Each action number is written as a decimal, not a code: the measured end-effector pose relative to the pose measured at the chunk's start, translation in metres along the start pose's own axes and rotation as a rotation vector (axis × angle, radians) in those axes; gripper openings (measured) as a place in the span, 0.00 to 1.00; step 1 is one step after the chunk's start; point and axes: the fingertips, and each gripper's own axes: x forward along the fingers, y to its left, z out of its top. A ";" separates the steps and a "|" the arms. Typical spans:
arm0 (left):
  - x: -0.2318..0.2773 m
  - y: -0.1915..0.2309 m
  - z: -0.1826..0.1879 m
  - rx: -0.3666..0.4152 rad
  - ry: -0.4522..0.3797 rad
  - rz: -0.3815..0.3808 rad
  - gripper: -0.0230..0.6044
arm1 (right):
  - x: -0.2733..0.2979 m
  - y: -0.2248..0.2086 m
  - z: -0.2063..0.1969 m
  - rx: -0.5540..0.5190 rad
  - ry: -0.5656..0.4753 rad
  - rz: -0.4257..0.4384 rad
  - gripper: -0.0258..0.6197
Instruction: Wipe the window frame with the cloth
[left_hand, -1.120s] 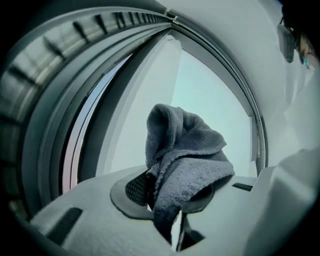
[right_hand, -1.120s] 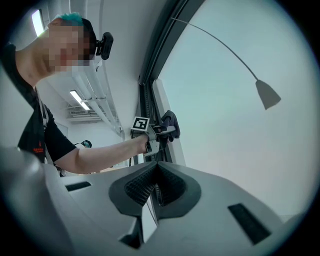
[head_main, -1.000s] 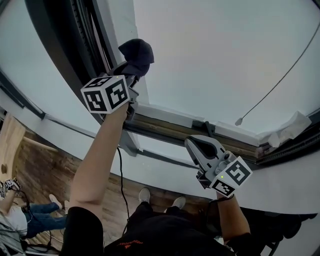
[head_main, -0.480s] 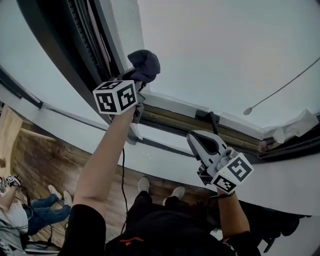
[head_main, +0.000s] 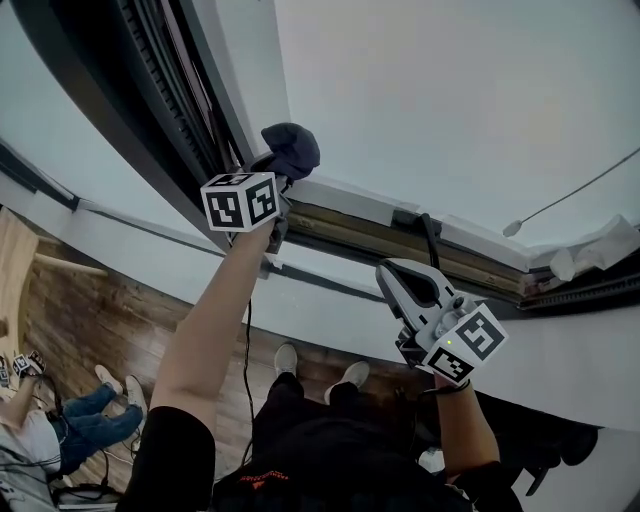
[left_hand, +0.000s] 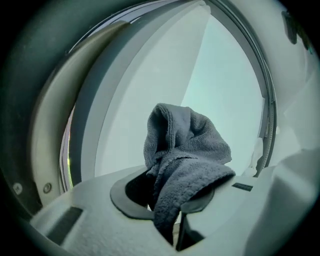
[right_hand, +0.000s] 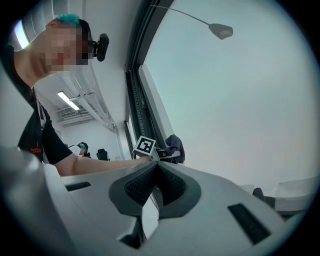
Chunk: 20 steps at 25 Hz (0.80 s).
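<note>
A dark grey cloth (head_main: 290, 148) (left_hand: 186, 155) is bunched in my left gripper (head_main: 270, 170) (left_hand: 172, 192), which is shut on it. In the head view the cloth sits against the white window frame (head_main: 250, 90) near the corner where the upright meets the bottom rail (head_main: 350, 200). My right gripper (head_main: 400, 283) (right_hand: 152, 187) hangs lower and to the right, off the frame, its jaws shut with nothing between them. In the right gripper view the cloth (right_hand: 174, 146) and the left gripper's marker cube (right_hand: 145, 146) show far off by the frame.
Dark window tracks (head_main: 150, 90) run beside the white upright. A black latch (head_main: 405, 220) sits on the sill rail. Crumpled white paper (head_main: 595, 250) lies at the sill's right end. A thin cord with a weight (head_main: 512, 229) hangs across the pane. Another person (head_main: 40, 425) sits lower left.
My left gripper and the cloth have slid down the upright toward the bottom corner of the frame. The right gripper has barely moved.
</note>
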 end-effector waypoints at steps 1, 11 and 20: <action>0.002 0.002 -0.006 -0.001 0.013 0.004 0.19 | 0.000 -0.001 -0.001 0.004 0.000 -0.003 0.04; 0.003 0.002 -0.042 -0.010 0.063 -0.009 0.19 | -0.010 -0.005 0.001 0.015 -0.030 -0.036 0.04; -0.034 -0.089 0.051 0.159 -0.143 -0.165 0.19 | -0.024 0.007 0.014 -0.004 -0.082 -0.042 0.04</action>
